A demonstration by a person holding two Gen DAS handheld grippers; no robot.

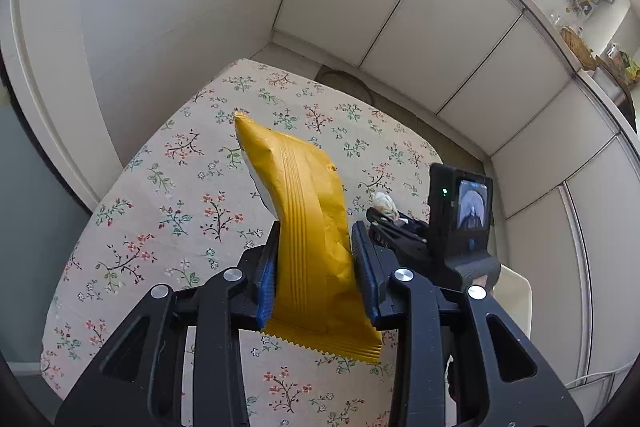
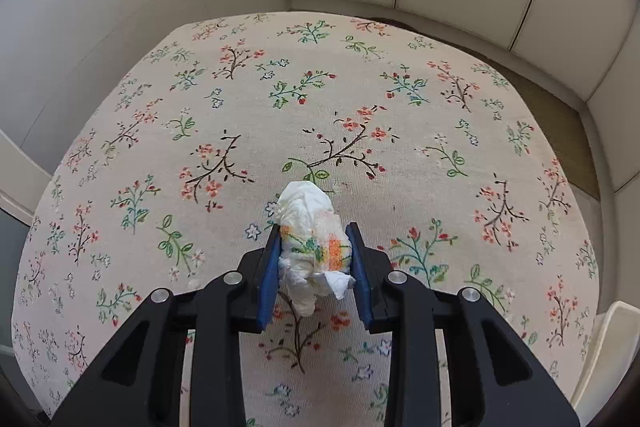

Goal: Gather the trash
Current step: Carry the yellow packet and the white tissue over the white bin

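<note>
Above the floral-clothed surface [image 2: 224, 75], the left tongs [image 1: 316, 239] clamp a yellow snack wrapper [image 1: 308, 223] upright between blue pads, while the right tongs [image 2: 314, 239] pinch a crumpled printed napkin [image 2: 314, 239] off the cloth.

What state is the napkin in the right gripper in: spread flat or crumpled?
Crumpled: the napkin is a wrinkled wad between the right gripper's pads.

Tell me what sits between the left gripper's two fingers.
A yellow snack wrapper, pinched between the left gripper's blue-padded fingers and lifted above the floral tablecloth, as the left wrist view shows.
</note>
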